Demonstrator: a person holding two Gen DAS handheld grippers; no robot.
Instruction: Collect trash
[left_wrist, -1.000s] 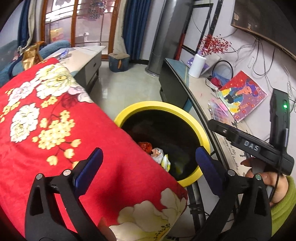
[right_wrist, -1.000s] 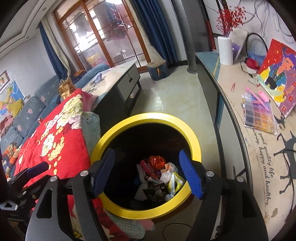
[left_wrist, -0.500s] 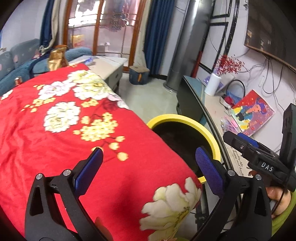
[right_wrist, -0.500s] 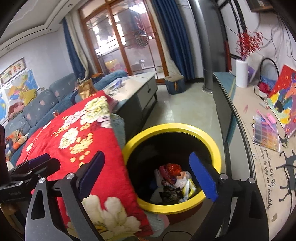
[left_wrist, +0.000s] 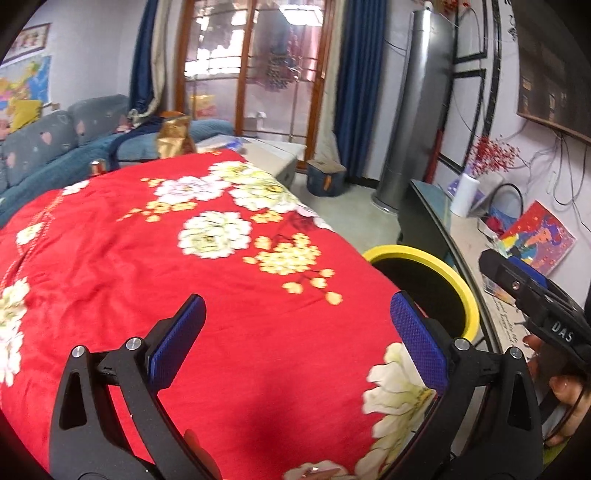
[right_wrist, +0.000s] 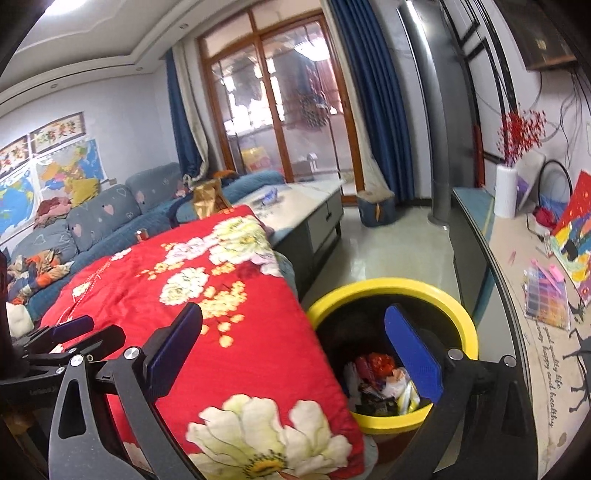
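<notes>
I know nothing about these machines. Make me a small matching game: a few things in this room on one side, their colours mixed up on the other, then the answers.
Things:
1. bin rim
2. blanket
3. curtain
4. vase

Colours:
A. white
B. red with pale flowers
C. yellow
D. dark blue

Pairs: 1-C, 2-B, 3-D, 4-A

The wrappers lie inside the bin. Both claws, left claw and right claw, are open and empty.

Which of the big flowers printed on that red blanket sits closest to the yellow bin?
The pale yellow flower at the red blanket's near corner, beside the yellow bin; the others lie further up.
</notes>
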